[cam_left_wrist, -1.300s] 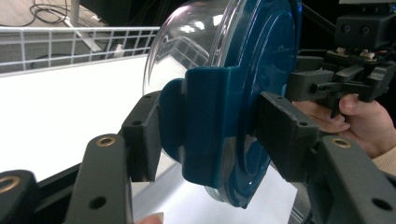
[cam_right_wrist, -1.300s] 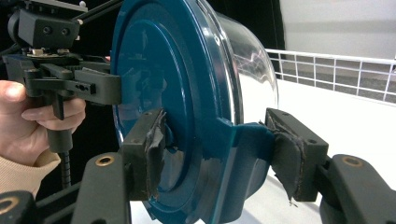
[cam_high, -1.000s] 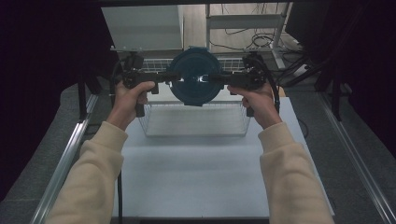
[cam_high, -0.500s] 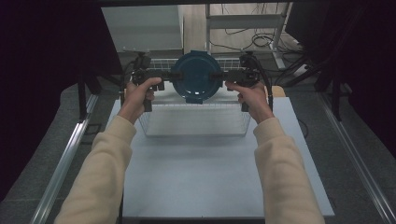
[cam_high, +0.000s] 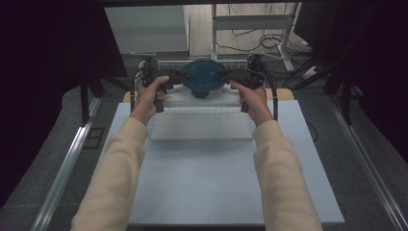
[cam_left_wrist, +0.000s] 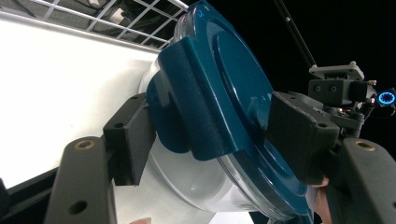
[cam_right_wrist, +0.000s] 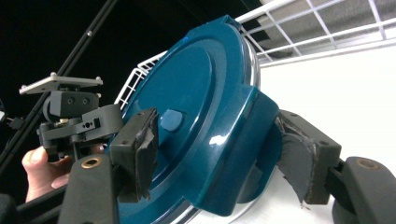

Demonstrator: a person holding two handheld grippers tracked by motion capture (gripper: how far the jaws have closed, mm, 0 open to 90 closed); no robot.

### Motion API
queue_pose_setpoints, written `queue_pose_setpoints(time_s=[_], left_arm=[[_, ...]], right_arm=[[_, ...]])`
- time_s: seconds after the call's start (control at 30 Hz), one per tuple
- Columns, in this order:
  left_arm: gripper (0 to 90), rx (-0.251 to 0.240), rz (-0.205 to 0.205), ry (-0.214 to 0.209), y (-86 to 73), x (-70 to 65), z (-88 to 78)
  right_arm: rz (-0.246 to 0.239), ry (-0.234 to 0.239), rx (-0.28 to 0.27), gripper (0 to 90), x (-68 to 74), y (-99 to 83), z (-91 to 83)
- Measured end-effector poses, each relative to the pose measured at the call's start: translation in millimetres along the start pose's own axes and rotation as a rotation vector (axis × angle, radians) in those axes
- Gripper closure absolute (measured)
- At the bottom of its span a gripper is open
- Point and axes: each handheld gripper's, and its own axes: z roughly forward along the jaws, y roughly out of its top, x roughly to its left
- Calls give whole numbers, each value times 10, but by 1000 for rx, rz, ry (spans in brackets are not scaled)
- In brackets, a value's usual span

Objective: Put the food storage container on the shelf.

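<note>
A round clear container [cam_high: 205, 94] with a teal lid [cam_high: 205, 75] hangs over the far end of a white wire basket [cam_high: 202, 124]. My left gripper [cam_high: 185, 77] is shut on the lid's left side flap and my right gripper [cam_high: 226, 75] on the right one. In the left gripper view my left gripper [cam_left_wrist: 215, 135] clamps the teal flap [cam_left_wrist: 187, 107], with the clear bowl [cam_left_wrist: 187, 182] beneath it. The right gripper view has my right gripper [cam_right_wrist: 219, 154] pinching the opposite flap [cam_right_wrist: 247, 140]; the lid [cam_right_wrist: 187, 102] is tilted there, and the left gripper [cam_right_wrist: 70, 116] sits beyond it.
The basket rests at the far half of a white table [cam_high: 211, 187]. Basket wires [cam_left_wrist: 116, 18] [cam_right_wrist: 327, 28] run behind the container. Metal frame rails [cam_high: 67, 163] flank the table, and shelving with cables [cam_high: 255, 29] stands behind it.
Both hands have carried the container away from the person toward the basket's far end, and it now sits lower and smaller in the high view.
</note>
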Motion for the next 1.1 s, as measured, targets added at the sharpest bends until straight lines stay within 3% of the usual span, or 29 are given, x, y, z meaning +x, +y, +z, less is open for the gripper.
queue_pose_setpoints(time_s=[0.1, 0.17, 0.27, 0.37, 0.47, 0.57, 0.7, 0.83, 0.97, 1.1], left_arm=[[325, -3, 4, 1, -9, -3, 1], [307, -8, 26, 27, -13, -30, -4], [236, -62, 74, 71, -10, -92, -69], [207, -101, 132, 121, -20, -186, -185], [205, -90, 200, 140, -76, -303, -295], [207, -76, 274, 154, -193, -431, -388], [207, -58, 346, 162, -412, -551, -513], [213, -45, 415, 175, -701, -630, -638], [215, -20, 469, 181, -1054, -658, -729], [214, 1, 495, 178, -1465, -583, -814]], right_arm=[[-4, 0, -8, 337, 1, -8, 1], [-12, -11, -13, 306, 20, -24, 2], [-77, -99, -40, 223, 110, -51, -31], [-104, -127, -64, 163, 219, -91, -112], [-210, -179, -56, 150, 330, -161, -223], [-305, -197, -42, 149, 388, -253, -355], [-418, -234, -39, 154, 438, -412, -529], [-499, -208, -38, 162, 472, -633, -715], [-494, -129, -37, 166, 446, -936, -905], [-543, -141, -38, 168, 338, -1317, -1068]])
